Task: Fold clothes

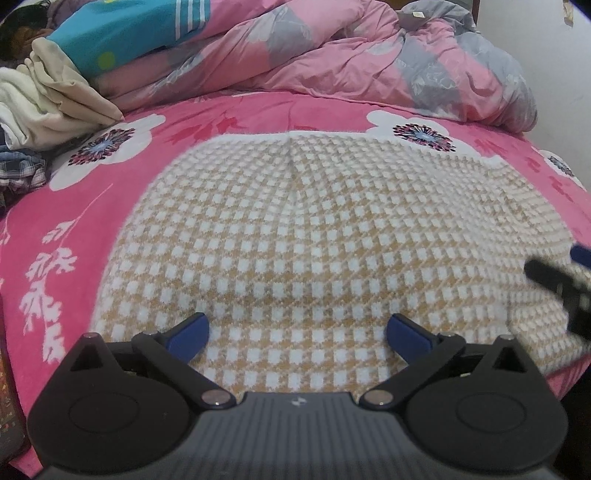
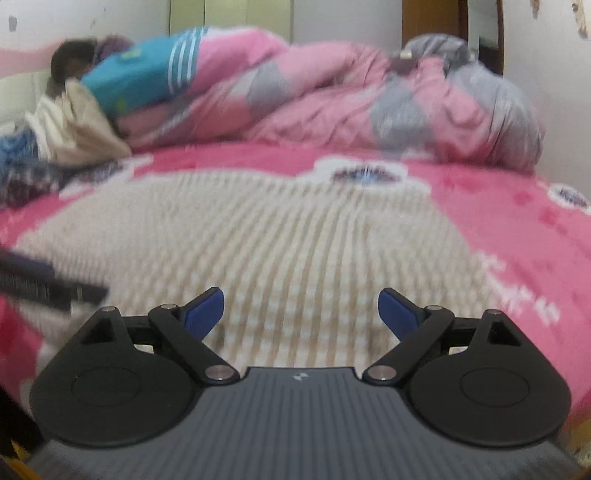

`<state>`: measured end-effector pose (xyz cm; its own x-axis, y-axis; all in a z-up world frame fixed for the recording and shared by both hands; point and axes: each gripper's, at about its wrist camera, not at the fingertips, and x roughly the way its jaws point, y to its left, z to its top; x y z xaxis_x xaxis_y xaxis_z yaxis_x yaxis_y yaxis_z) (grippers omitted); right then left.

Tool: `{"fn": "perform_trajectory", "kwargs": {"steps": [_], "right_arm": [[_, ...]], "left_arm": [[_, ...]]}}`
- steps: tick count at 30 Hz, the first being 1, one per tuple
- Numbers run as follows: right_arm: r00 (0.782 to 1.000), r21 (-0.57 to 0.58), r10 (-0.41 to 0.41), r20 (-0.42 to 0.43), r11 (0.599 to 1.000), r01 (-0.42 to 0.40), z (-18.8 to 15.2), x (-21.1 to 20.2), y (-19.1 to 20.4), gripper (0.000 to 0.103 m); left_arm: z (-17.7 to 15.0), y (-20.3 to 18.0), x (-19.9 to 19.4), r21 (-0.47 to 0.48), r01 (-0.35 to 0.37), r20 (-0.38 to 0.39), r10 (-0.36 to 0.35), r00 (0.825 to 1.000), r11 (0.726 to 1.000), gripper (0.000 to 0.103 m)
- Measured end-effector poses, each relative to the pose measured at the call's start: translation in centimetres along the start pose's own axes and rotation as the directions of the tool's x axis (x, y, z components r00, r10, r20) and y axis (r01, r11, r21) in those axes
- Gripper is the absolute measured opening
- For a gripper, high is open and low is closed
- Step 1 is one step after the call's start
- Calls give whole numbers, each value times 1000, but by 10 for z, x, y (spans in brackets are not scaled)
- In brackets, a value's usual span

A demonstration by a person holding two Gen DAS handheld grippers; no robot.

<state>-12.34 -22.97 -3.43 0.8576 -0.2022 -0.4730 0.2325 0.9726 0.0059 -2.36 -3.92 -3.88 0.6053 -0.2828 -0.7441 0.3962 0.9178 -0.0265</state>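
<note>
A tan-and-white checked knit garment (image 1: 295, 229) lies flat on the pink flowered bed sheet (image 1: 74, 229), its edges squared off. My left gripper (image 1: 297, 332) hovers over the garment's near edge, jaws wide open, with nothing between the blue pads (image 1: 192, 332). The right gripper (image 1: 554, 284) shows at the right edge of this view, over the garment's right corner. In the blurred right wrist view the same garment (image 2: 288, 236) fills the middle. My right gripper (image 2: 301, 310) stands open above it and holds nothing. The left gripper (image 2: 48, 288) juts in from the left.
A crumpled pink-and-grey quilt (image 1: 351, 62) is heaped along the back of the bed. At the back left lie a turquoise cloth with white stripes (image 1: 122, 33), beige and cream clothes (image 1: 48, 99) and a plaid piece (image 1: 22, 173). A white wall (image 1: 554, 74) stands at the right.
</note>
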Motion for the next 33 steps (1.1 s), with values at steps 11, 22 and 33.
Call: {"fn": "perform_trajectory", "kwargs": {"steps": [11,22,33], "right_arm": [[999,-16,-8,-48,1000,7,-13,34,-3,99],[1000,8,-17,-4,1000,17,24,34,-6,98],[999,16,-32,-42,999,33,5,71,-10,102]], "left_arm": [[3,-2,2,0,-10,-23,10,1000,1000,103],[6,-3,2,0,-16,-49,16,999,1000,103],[6,-5,2,6,-27,-58,28,998,1000,103]]}}
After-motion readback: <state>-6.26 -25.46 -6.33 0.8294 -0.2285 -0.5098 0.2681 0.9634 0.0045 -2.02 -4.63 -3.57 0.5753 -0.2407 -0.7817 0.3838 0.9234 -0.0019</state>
